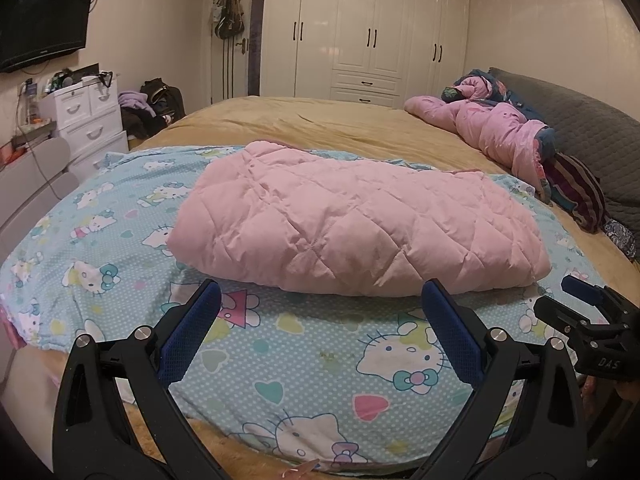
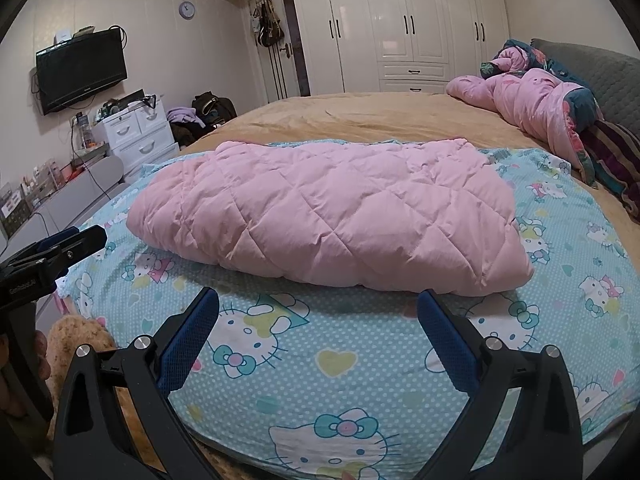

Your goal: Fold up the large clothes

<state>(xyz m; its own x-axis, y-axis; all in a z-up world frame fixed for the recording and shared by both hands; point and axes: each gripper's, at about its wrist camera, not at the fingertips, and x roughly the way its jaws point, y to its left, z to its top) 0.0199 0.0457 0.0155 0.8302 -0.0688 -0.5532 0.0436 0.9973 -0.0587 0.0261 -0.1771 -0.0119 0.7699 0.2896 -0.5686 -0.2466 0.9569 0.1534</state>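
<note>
A pink quilted garment (image 1: 352, 220) lies folded into a thick oblong bundle on a light blue cartoon-cat sheet (image 1: 304, 352) spread on the bed. It also shows in the right wrist view (image 2: 332, 216), on the same sheet (image 2: 352, 364). My left gripper (image 1: 320, 300) is open and empty, just short of the bundle's near edge. My right gripper (image 2: 318, 304) is open and empty, also just short of the near edge. The right gripper shows at the right edge of the left wrist view (image 1: 588, 320), and the left gripper at the left edge of the right wrist view (image 2: 56, 252).
The bed (image 1: 320, 120) has a tan cover. A crumpled pink quilt (image 1: 496, 128) and dark pillows (image 1: 576, 188) lie at the far right. White drawers (image 1: 88, 120) and a wall TV (image 1: 44, 24) stand at the left. White wardrobes (image 1: 368, 28) fill the back wall.
</note>
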